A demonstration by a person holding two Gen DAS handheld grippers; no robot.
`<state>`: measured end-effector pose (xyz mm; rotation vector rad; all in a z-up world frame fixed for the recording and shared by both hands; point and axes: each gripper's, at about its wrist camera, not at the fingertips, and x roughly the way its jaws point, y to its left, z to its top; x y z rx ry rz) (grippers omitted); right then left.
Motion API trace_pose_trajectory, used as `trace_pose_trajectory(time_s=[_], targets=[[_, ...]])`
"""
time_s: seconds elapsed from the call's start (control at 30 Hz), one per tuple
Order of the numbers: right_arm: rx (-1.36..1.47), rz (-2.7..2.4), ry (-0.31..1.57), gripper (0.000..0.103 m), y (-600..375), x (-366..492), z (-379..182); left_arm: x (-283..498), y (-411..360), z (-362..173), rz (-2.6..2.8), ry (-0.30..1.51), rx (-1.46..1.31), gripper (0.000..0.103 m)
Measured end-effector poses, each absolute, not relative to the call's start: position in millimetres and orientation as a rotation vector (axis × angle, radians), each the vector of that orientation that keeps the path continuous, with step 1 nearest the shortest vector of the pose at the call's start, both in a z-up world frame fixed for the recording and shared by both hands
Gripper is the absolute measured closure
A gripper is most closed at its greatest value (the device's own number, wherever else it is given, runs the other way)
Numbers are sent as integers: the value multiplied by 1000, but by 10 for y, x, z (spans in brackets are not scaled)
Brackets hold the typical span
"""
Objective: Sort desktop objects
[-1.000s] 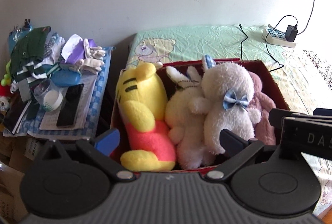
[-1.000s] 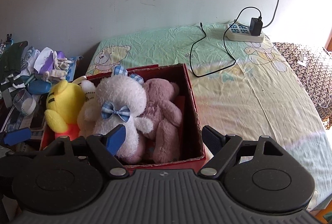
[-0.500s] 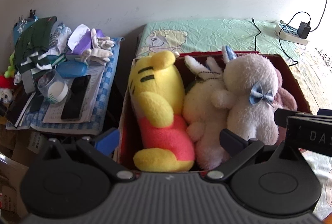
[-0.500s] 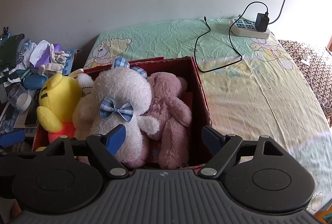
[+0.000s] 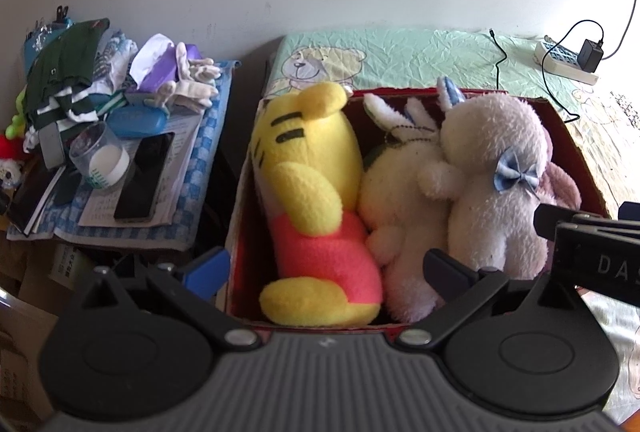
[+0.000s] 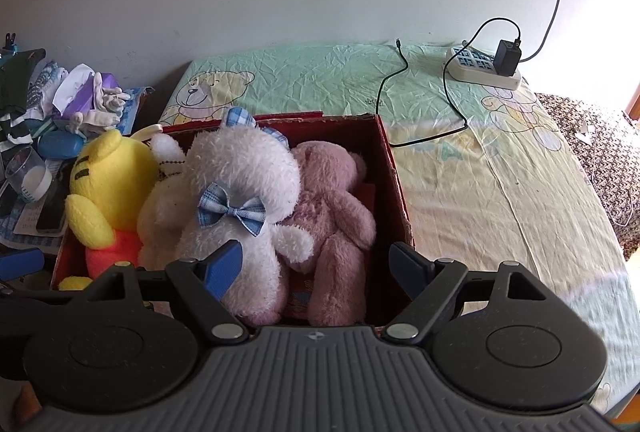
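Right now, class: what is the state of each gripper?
Left gripper: open, holding nothing, above the yellow plush.
Right gripper: open, holding nothing, above the white bear.

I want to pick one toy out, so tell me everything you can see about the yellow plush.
The yellow plush is soft pile fabric with black stripes on its head, rounded ears, a coral-red shirt and yellow feet. It lies on its back at the left end of the red box, pressed against the cream bunny. Neither gripper touches it.
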<state>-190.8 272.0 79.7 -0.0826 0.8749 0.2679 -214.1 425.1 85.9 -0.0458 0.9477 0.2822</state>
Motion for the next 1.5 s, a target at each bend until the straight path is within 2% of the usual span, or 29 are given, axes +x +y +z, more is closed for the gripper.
trace_pose_trajectory(time_s=[0.6,1.5], targets=[[-49,262,916,20,2641,-1959,664,-2221,4165,776,280,969,-26,0],[-43,268,875,20,2656,-2050,621,-2254,4182,705,293,973,-42,0]])
